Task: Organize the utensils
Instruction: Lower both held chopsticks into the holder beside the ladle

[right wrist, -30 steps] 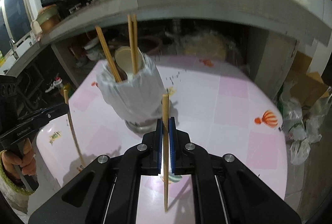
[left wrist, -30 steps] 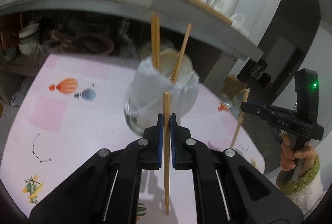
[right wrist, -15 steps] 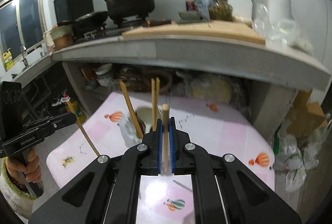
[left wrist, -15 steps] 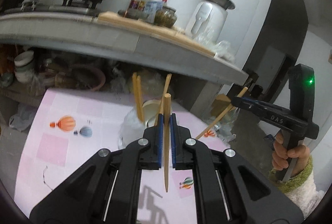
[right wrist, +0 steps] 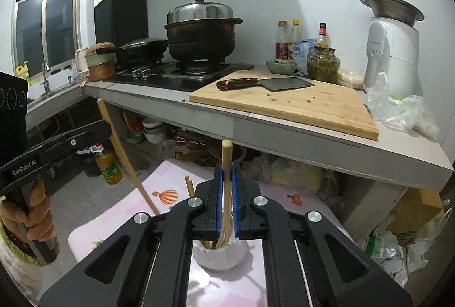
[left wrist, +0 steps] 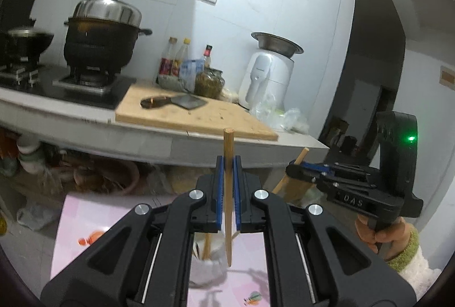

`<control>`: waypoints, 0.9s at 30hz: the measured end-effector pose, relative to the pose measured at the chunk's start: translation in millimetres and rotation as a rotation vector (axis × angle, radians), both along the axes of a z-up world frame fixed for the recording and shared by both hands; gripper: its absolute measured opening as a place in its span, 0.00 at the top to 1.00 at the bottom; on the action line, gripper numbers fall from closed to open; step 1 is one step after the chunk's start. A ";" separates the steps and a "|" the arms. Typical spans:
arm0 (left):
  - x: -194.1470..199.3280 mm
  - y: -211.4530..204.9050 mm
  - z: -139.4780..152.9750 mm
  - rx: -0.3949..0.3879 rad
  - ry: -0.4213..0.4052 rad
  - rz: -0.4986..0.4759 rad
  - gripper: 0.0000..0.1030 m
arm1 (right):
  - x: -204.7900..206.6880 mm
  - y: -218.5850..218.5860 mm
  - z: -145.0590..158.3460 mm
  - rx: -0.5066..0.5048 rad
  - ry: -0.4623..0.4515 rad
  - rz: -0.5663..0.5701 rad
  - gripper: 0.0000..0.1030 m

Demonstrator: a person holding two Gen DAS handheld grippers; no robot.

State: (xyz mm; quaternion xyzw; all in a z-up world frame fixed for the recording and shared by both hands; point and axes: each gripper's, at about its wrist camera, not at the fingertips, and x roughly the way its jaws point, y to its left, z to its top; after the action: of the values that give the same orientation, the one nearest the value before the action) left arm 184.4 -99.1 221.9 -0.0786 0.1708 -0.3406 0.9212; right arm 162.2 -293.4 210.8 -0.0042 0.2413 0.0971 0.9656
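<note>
My left gripper (left wrist: 227, 160) is shut on a wooden chopstick (left wrist: 228, 145) that stands upright between its blue pads, high over the pink table (left wrist: 74, 224). Below its tip sits a cup wrapped in white plastic (left wrist: 210, 270) holding other chopsticks (left wrist: 206, 247). My right gripper (right wrist: 226, 165) is shut on a second chopstick (right wrist: 226, 150), whose lower end hangs near the cup (right wrist: 219, 257). Each view shows the other gripper off to the side: the right one (left wrist: 291, 166) and the left one (right wrist: 103, 129), its chopstick (right wrist: 125, 162) slanting down.
A concrete counter (right wrist: 312, 139) rises behind the table, bearing a cutting board (right wrist: 298, 105) with a cleaver (right wrist: 267, 83), a stove with a large pot (right wrist: 202, 34), bottles and a white appliance (right wrist: 389, 51). Bowls crowd the shelf beneath. An oil bottle (right wrist: 108, 165) stands on the floor.
Both grippers have risen with their chopsticks and tilted up. The cup has dropped to the bottom of both views, and the counter top has come into sight.
</note>
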 end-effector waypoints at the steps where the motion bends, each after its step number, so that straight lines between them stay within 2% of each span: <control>1: 4.3 -3.4 0.4 0.009 -0.011 0.011 0.95 | 4.5 1.4 -1.1 0.002 0.005 0.002 0.94; 6: 28.6 -13.2 -14.7 0.029 0.003 0.035 0.95 | 30.1 4.4 -16.7 0.012 0.048 0.006 0.94; 14: 59.6 -19.2 -60.1 0.048 0.080 0.042 0.95 | 56.8 3.5 -49.0 0.033 0.115 0.008 0.94; 27: 70.5 -28.3 -105.2 0.089 0.144 0.031 0.95 | 63.5 6.1 -85.2 0.042 0.191 0.018 0.94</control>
State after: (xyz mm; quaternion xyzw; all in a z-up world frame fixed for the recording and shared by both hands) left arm 254.8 -127.4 116.7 -0.0647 0.2502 -0.3118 0.9143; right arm 225.7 -287.3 125.6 0.0231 0.3303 0.1107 0.9371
